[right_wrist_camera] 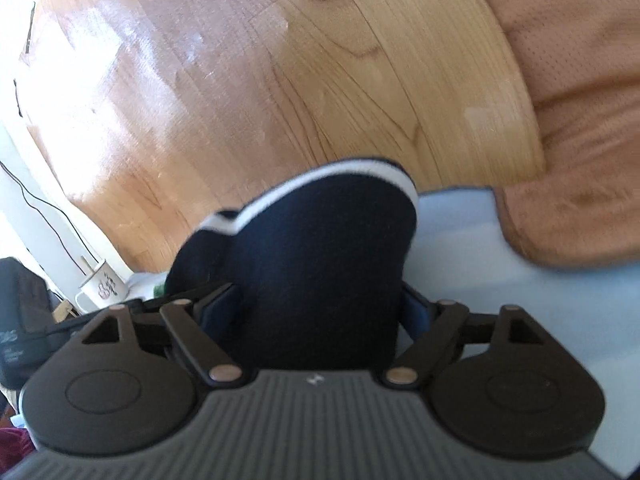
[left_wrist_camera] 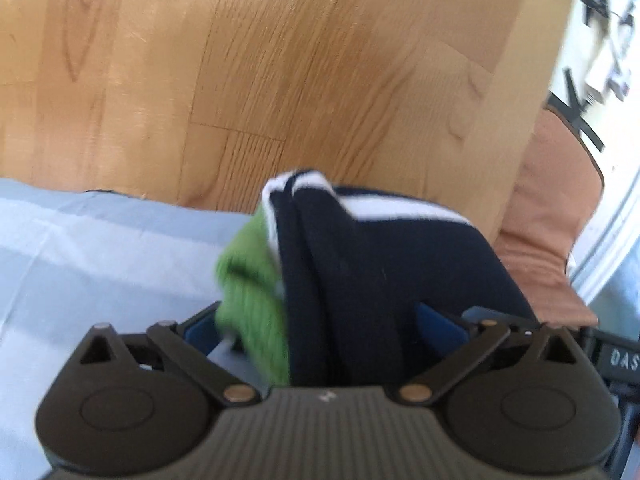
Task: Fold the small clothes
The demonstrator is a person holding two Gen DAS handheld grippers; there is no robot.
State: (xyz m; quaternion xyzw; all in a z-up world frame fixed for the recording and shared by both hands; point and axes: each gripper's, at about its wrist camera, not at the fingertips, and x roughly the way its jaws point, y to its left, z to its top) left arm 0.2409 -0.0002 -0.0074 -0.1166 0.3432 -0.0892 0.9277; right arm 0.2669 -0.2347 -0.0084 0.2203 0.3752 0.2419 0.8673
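Showing only in the left wrist view: green cloth (left_wrist_camera: 252, 280) beside navy garment (left_wrist_camera: 380, 264).

Domestic room: a wooden table (right_wrist_camera: 320, 80) bearing laundry, an orange seat cushion (right_wrist_camera: 580, 100) beside it, an enamel mug (right_wrist_camera: 105, 282) beyond its edge.

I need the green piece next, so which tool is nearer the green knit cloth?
Left. The green knit cloth lies between the left tool's open fingers; the right tool shows only dark cloth.
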